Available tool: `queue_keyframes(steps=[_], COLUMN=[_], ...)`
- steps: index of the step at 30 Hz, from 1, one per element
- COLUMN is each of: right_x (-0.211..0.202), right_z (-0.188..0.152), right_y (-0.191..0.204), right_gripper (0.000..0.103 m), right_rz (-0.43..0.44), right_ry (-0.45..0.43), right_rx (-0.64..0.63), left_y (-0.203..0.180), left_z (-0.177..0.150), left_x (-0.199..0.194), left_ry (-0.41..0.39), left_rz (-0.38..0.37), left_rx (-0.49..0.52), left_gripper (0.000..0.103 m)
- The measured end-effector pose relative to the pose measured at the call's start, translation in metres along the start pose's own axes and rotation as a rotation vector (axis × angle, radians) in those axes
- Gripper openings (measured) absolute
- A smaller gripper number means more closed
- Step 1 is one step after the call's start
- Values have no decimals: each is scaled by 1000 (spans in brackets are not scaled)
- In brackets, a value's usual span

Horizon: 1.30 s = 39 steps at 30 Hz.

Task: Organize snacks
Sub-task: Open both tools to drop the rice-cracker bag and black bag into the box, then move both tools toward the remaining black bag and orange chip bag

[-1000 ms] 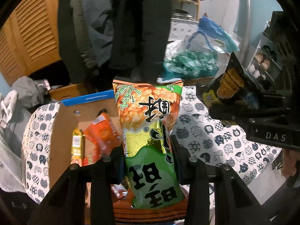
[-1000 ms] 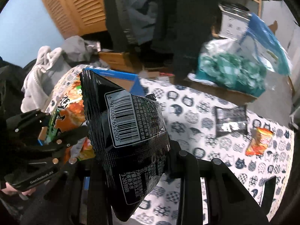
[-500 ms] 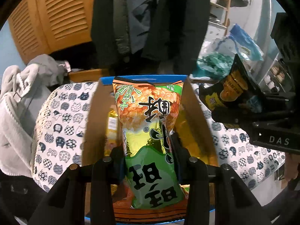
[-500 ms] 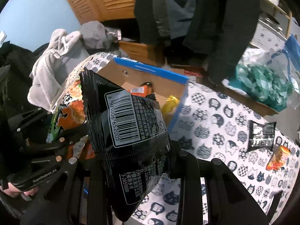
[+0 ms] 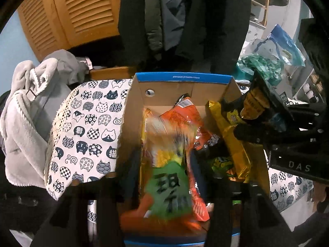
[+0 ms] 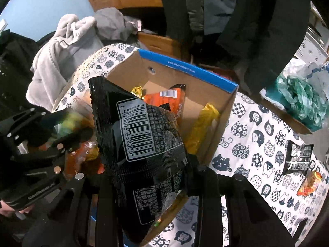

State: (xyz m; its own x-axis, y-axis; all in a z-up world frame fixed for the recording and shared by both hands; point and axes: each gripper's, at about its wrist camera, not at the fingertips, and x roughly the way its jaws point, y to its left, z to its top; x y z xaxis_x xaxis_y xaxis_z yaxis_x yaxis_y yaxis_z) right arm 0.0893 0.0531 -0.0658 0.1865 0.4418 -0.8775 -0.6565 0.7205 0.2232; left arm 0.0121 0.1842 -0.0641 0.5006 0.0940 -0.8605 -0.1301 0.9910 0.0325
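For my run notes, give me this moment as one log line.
left gripper: opening, green snack bag dropping into cardboard box | right gripper: holding black snack bag over box

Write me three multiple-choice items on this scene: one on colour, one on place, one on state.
1. The cardboard box has a top rim that is: A red; B blue; C green.
2. The small black packet lies: A inside the box; B on the cat-print cloth; C on a shelf.
3. The box is: A lidded; B open and empty; C open with snacks inside.
Key: B, a blue band edges the rim; B, it lies on the cloth beside an orange packet; C, orange and yellow bags show inside.
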Motion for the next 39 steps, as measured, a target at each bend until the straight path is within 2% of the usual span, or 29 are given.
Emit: queue_keyframes(steps=[1, 2, 4, 8, 12, 23, 29, 32, 39], right_x=[0, 0, -3, -14, -26, -44, -55, -61, -74], right_z=[0, 1, 2, 2, -3, -32, -49, -56, -78], right_y=[0, -1, -4, -7, -16, -54, -76, -88, -115], right_gripper=[39, 50, 61, 66, 69, 70, 75, 79, 79], right_rz=[3, 5, 13, 28, 23, -19, -64, -79, -131], right_ry=[-4, -8, -22, -58, -81, -87, -95, -98, -102], right_rx=[2, 8, 27, 45, 69, 142, 176, 194, 232], left_y=[0, -1, -2, -3, -5, -30, -51, -63, -96], left_z=[0, 0, 0, 0, 2, 6, 7, 7, 7], left_x=[0, -1, -1, 0, -5, -10, -14, -15, -16], left_ry=[0, -5, 0, 6, -3, -12, -26, -28, -21], left_rz=[3, 4, 16, 24, -13, -45, -55, -57, -70], left_rx=[-3, -2, 7, 7, -11, 25, 61, 85, 149], left_gripper=[71, 72, 72, 72, 73, 74, 80, 80, 81])
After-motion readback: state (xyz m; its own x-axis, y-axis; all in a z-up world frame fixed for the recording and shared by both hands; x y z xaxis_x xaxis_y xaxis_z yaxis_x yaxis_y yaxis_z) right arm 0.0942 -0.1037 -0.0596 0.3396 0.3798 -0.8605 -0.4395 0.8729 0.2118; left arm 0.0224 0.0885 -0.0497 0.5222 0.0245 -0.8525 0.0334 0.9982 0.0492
